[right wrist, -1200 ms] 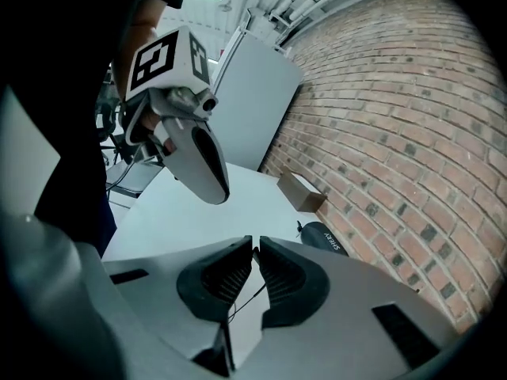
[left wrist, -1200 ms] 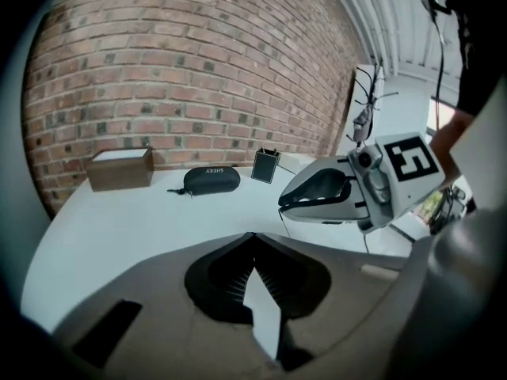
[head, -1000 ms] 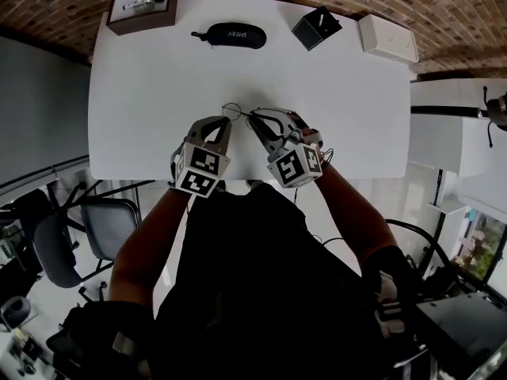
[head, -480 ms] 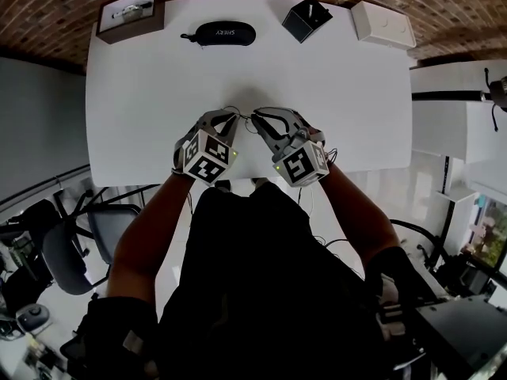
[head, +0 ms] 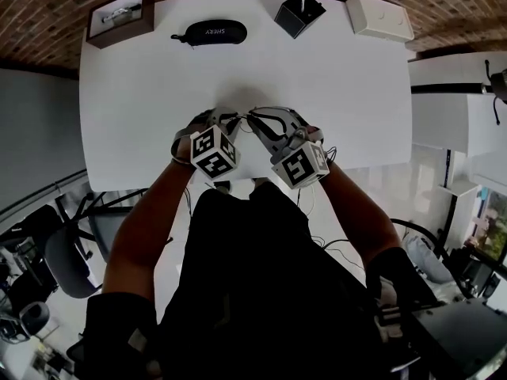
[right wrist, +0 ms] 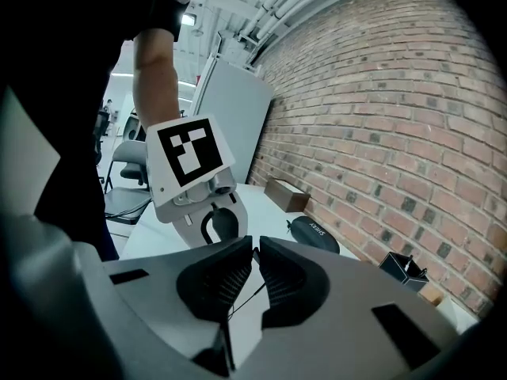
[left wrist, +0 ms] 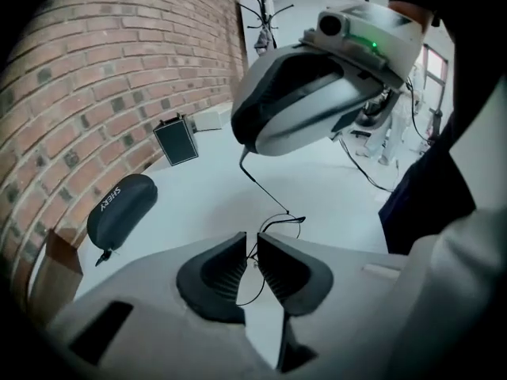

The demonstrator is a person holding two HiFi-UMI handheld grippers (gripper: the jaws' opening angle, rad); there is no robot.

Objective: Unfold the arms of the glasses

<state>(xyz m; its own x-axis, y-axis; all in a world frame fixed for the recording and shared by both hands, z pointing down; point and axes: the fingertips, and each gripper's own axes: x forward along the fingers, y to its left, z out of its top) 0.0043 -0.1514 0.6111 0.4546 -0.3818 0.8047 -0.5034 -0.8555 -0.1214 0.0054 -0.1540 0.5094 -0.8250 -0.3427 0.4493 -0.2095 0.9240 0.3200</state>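
The white rectangular counter (head: 135,93) lies below both hands. Over its near middle two grey plastic claws meet tip to tip. The left claw (left wrist: 252,240) has its jaws almost together, nipping a round lens rim. The right claw (right wrist: 255,250), jaws just as narrow, pinches a thin arm. A black oval glasses case (head: 209,32) sits near the far edge. The thin black wire-framed glasses (left wrist: 273,216) hang between the claws, one arm running from the frame up to the right claw.
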